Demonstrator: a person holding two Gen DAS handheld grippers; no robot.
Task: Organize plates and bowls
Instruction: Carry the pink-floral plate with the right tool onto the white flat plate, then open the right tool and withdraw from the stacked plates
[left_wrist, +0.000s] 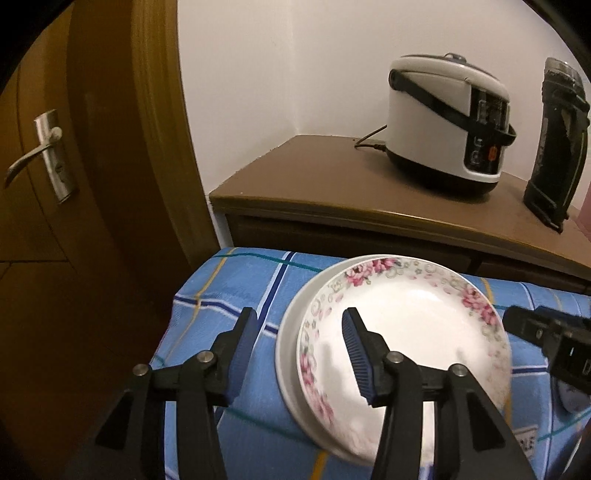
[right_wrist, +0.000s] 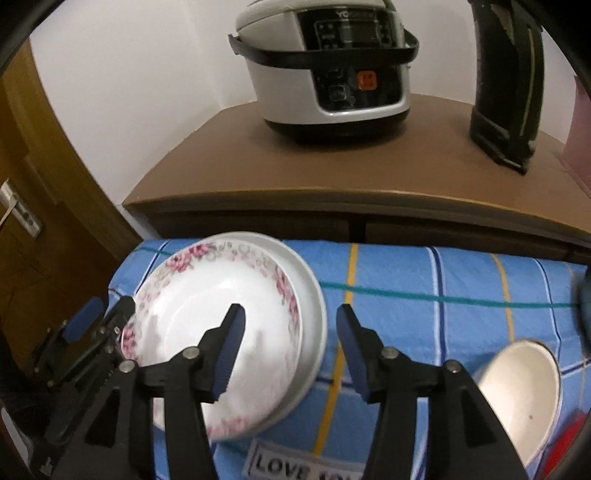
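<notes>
A: How does the left gripper (left_wrist: 299, 354) stand?

B: Its jaws are parted, with nothing clamped. They straddle the near-left edge of the plates at the lower centre of its view: one blue pad hangs over the flowered plate (left_wrist: 413, 332), the other over the checked blue cloth (left_wrist: 229, 280). Neither pad presses on the rim.

A: And the right gripper (right_wrist: 290, 350)?

B: Also open and empty. In its own view the left finger is above the flowered plate's well, and the right finger is over the cloth, just beyond the plates' right edge.

A: Where do the plates lie?

B: The flowered plate sits inside a plain white plate (right_wrist: 314, 295), shifted a little off centre, on the cloth-covered surface. A white bowl (right_wrist: 517, 398) lies tilted at the lower right of the right view.

A: Behind them?

B: A brown cabinet (right_wrist: 332, 177) carries a rice cooker (right_wrist: 325, 66) and a dark kettle (right_wrist: 506, 92). A wooden door (left_wrist: 74, 184) fills the left.
</notes>
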